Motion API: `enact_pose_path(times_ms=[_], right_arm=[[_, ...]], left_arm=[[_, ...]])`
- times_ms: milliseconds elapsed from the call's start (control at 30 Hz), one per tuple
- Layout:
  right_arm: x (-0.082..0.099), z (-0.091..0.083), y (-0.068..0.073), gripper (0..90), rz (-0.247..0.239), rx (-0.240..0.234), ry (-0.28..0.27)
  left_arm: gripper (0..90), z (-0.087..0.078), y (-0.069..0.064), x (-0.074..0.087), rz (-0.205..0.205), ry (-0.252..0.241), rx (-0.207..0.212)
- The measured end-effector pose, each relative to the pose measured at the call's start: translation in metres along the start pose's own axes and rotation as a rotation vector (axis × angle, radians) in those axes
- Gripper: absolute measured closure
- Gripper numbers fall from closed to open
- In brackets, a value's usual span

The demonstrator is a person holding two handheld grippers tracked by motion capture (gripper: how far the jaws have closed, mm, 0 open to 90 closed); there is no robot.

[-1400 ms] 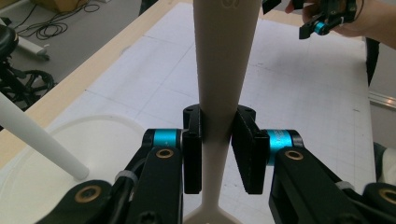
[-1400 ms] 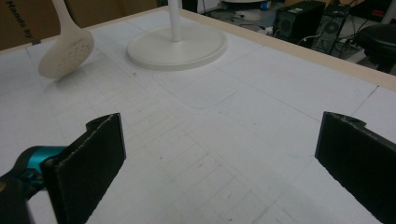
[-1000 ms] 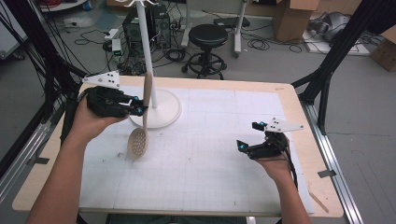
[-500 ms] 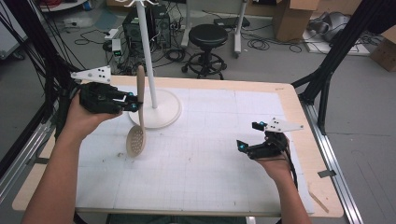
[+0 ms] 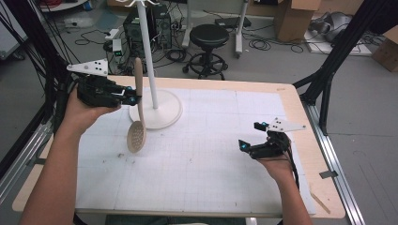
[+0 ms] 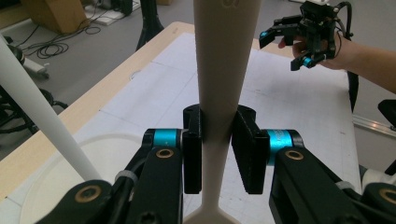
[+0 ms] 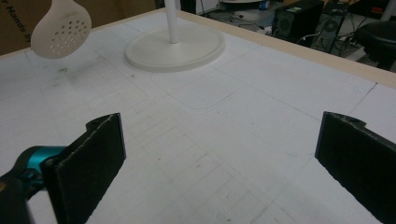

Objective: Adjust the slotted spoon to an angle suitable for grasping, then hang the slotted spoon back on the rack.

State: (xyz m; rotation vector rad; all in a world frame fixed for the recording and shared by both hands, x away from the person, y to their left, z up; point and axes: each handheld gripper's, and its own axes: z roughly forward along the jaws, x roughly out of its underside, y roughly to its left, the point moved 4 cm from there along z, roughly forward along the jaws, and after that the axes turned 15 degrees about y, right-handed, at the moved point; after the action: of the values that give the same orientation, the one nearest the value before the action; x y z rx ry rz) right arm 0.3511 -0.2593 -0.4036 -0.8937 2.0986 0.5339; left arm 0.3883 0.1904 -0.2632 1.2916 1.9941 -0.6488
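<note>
- Left claw (image 5: 133,96) clamps the skimmer (image 5: 137,112) by its handle, pads pressed on both flat sides, as the left gripper view (image 6: 218,140) makes plain.
- Handle stands nearly upright through the claw, its tip above it and the perforated bowl hanging below it, clear of the mat (image 5: 202,178).
- Just beyond the claw rises the white pole (image 5: 148,51) of the stand, its round base (image 5: 164,112) on the mat just below and beside the pads; the skimmer is close to the pole but apart from it.
- Bowl hangs over the mat just in front of the base's rim.
- Right claw (image 5: 251,136) sits well apart, across the mat from the left one, low over the mat near the table's (image 5: 291,101) right edge.
- Its jaws stand wide apart with nothing between them; the right gripper view (image 7: 219,149) has bare grid mat in the gap.
- From that claw, the bowl and the base lie far ahead to its left.
</note>
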Motion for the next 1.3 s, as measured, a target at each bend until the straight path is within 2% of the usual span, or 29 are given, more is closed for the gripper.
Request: enact_pose_path(times_ms=[267,500,667,900,1300], right_arm=[[0.0,-0.001,-0.001,0.5,0.002,-0.002,-0.008],[0.0,0.0,0.002,0.5,0.0,-0.007,0.002],[-0.001,0.001,0.002,0.5,-0.016,-0.007,0.0],[0.0,0.001,0.003,0.5,-0.015,-0.011,-0.001],[0.0,0.0,0.003,0.5,-0.009,-0.01,-0.003]], left_arm=[[74.4,-0.011,0.013,-0.001,-0.033,-0.029,-0.013],[74.4,-0.031,0.025,-0.013,-0.053,-0.04,-0.056],[74.4,-0.044,0.033,-0.021,-0.047,-0.038,-0.103],[74.4,-0.06,0.043,-0.029,-0.066,-0.053,-0.131],[74.4,-0.059,0.053,-0.053,-0.076,-0.02,-0.158]])
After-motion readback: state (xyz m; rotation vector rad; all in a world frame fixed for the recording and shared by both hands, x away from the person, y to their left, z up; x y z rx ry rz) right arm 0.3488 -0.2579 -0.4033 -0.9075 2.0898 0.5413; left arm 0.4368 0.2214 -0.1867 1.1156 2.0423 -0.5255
